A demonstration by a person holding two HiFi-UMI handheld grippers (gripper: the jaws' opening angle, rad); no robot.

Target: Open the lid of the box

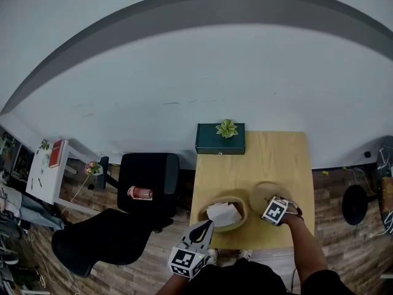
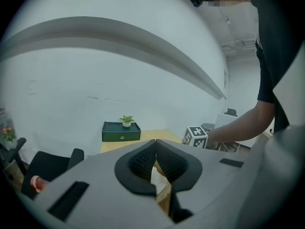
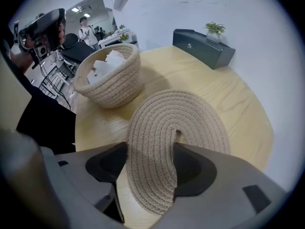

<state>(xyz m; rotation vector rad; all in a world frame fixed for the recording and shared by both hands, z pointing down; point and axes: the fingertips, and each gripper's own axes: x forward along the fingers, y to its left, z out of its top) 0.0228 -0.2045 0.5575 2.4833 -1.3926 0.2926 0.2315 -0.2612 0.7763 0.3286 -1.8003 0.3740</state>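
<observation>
A woven rope basket with white crumpled pieces inside stands uncovered near the table's front edge. Its round woven lid lies on the wood just right of the basket. My right gripper is shut on the lid's near edge, which bends up between the pads. My left gripper hovers at the front edge beside the basket, jaws shut with nothing in them.
A dark green box with a small plant on top stands at the back of the wooden table. A black chair holding a red can stands left of the table.
</observation>
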